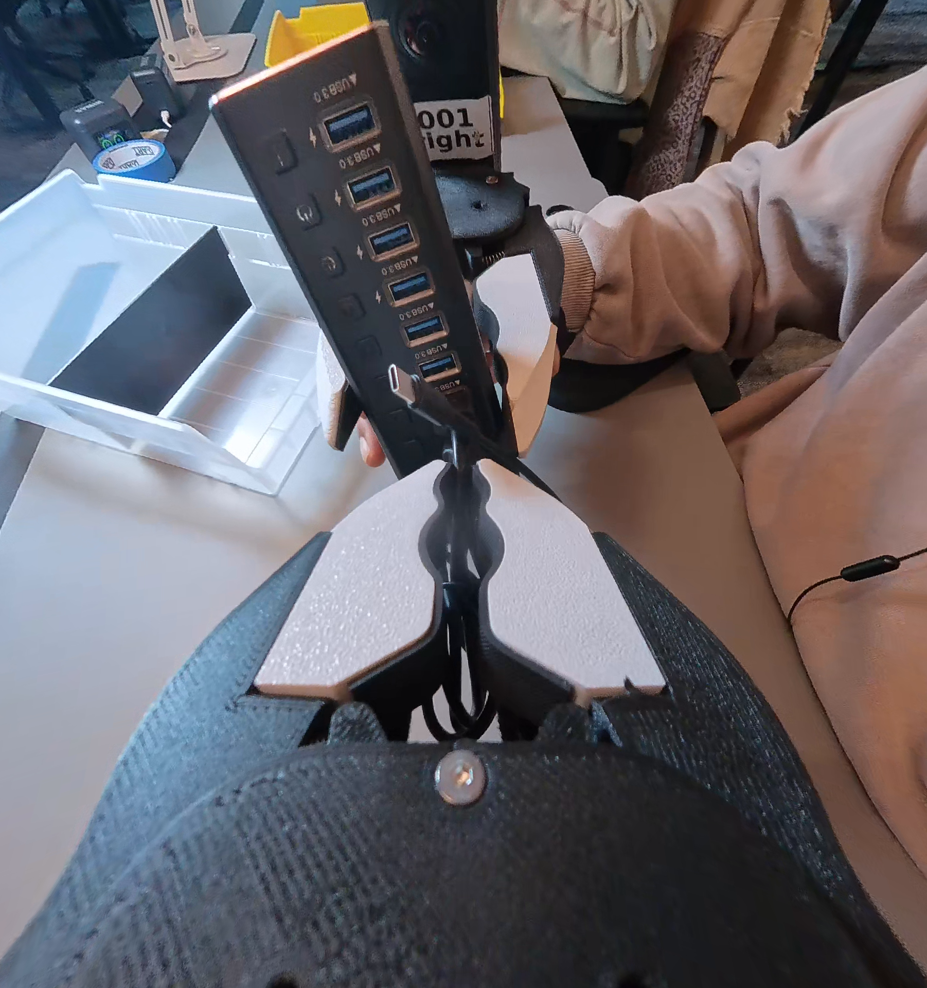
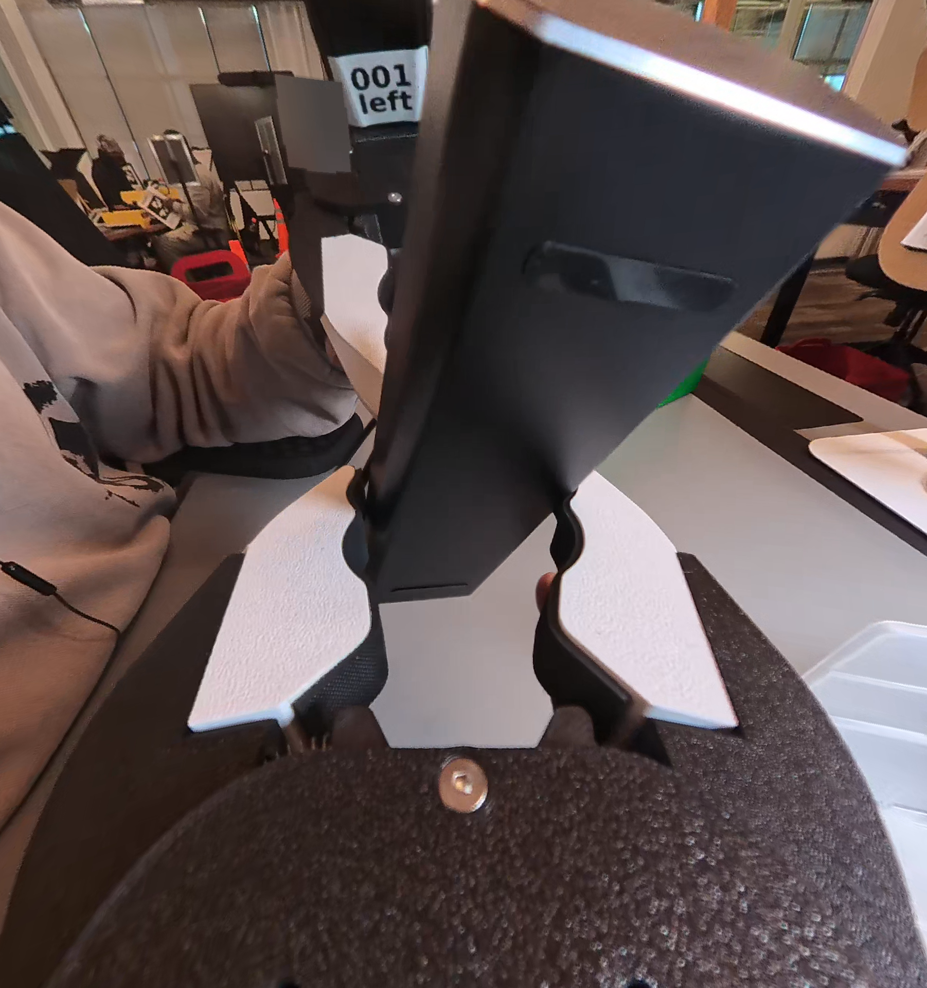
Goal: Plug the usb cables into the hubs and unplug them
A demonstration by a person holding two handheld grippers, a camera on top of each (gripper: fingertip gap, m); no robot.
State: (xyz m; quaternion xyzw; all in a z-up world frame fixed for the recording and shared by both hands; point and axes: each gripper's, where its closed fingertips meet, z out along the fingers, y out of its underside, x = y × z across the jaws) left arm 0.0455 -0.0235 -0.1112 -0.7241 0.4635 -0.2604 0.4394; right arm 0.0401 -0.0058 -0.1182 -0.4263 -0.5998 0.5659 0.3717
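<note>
Left gripper (image 1: 458, 470) is pinching the cable (image 1: 458, 588) – right gripper (image 2: 464, 540) is clamping the hub (image 1: 365, 251) (plugging stage) – connector (image 1: 405, 386) needing alignment next

Table: a pale grey tabletop (image 1: 103, 561) is carrying everything, with a dark strip running along its far left edge.
Tray: a clear plastic tray (image 1: 130, 299) is sitting on the table's left part.
Tape: a blue tape roll (image 1: 132, 160) is lying just behind the tray.
Boxes: small black boxes (image 1: 98, 125) are standing near the tape.
</note>
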